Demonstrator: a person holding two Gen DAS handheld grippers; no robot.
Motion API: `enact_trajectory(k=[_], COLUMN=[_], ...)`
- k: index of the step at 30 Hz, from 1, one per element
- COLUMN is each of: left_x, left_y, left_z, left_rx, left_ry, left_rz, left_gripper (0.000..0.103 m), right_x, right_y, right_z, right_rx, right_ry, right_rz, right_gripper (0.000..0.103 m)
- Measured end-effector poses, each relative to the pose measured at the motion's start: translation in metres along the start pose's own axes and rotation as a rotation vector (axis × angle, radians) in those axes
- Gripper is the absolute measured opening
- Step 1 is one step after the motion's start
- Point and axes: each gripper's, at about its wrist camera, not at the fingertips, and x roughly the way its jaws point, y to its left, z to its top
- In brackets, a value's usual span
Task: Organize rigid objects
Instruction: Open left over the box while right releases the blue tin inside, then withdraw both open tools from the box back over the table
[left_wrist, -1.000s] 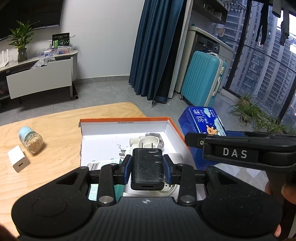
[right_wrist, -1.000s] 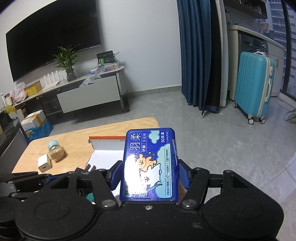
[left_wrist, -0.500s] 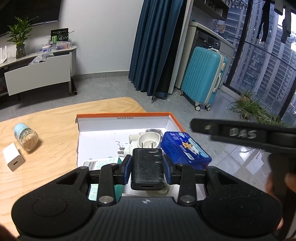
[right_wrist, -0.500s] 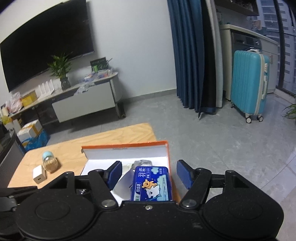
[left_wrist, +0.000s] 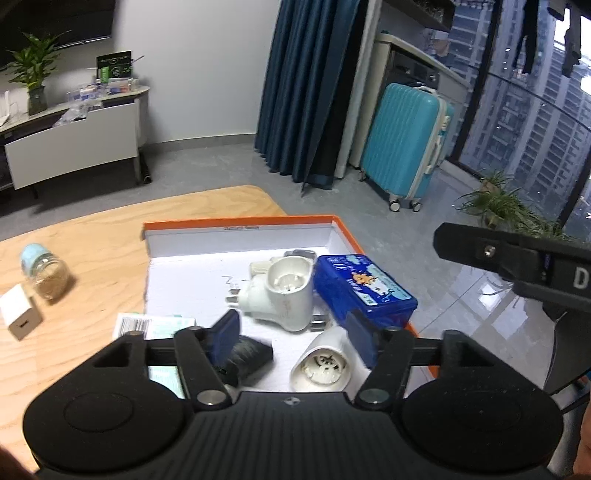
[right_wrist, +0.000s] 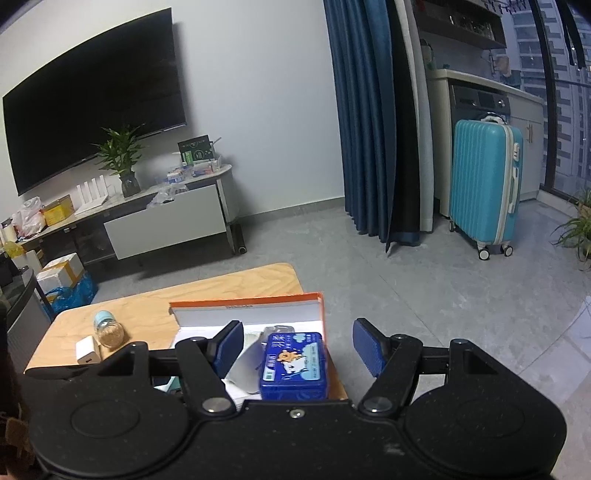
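My view: shallow orange-rimmed white cardboard box (left_wrist: 236, 227) on pale wooden table (left_wrist: 92, 258). Inside box: blue rectangular plastic case with cartoon label (left_wrist: 364, 286) against right wall; white plastic plug adapter (left_wrist: 284, 293) touching case's left side; second white round socket piece (left_wrist: 325, 363) near front; black charger block (left_wrist: 249, 356) front left, beside green-white card (left_wrist: 155, 325).

My left gripper (left_wrist: 293, 338) wide open over box, empty. My right gripper (right_wrist: 297, 349) wide open, empty, above case.

Left of box: glass jar with pale blue lid (left_wrist: 46, 275), small white cube charger (left_wrist: 18, 314) just beside it.
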Motion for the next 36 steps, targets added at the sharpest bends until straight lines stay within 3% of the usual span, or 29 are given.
enact_trajectory(k=[7,12,36], left_x=[-0.021,-0.034,-0.071], left_y=[0.009,0.019,0.106], left_z=[0.002,0.004,-0.024], left_rx=[-0.011,-0.031,-0.203], left_ry=[-0.014,-0.025,-0.040], left_rz=[0.053,0.082,0.228], left_gripper=[0.094,0.100,0.102], right_x=[-0.010,-0.014,0.008], right_y=[0.019,0.036,0.133], right_z=[0.000,0.002,-0.014], right_rx=[-0.024,-0.043,-0.171], right_ry=[-0.009,-0.010,0.078], right_rz=[0.020,0.035,0.187], right_gripper=[0.085,0.089,0.092])
